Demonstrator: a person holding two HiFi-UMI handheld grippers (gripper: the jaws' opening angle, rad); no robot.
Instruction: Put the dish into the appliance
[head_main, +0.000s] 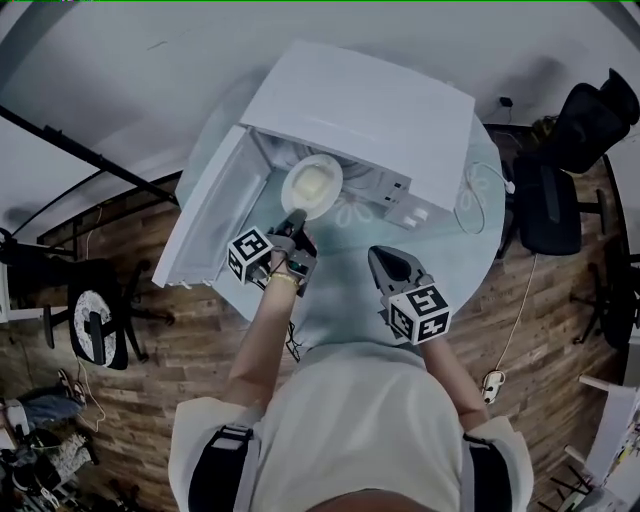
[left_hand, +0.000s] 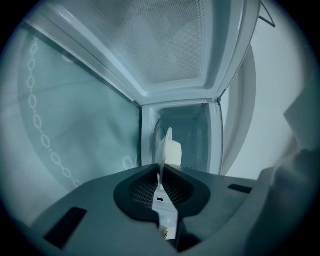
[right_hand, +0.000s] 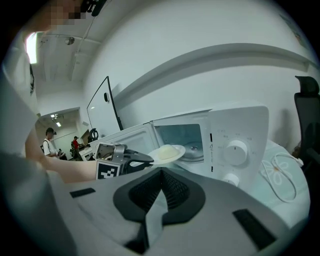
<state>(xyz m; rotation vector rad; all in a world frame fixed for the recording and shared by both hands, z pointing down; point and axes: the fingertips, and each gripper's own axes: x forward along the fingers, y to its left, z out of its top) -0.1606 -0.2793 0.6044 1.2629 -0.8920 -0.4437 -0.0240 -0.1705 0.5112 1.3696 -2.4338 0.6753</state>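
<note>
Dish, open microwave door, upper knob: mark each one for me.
dish (head_main: 335, 174): head view, right side of its rim.
microwave door (head_main: 212, 218): head view, middle of its inner window.
upper knob (right_hand: 235, 149): right gripper view, the knob's face.

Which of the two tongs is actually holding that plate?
The left tongs: they pinch the rim of the round white plate at the open white microwave oven. The right tongs hang back, closed on nothing.
</note>
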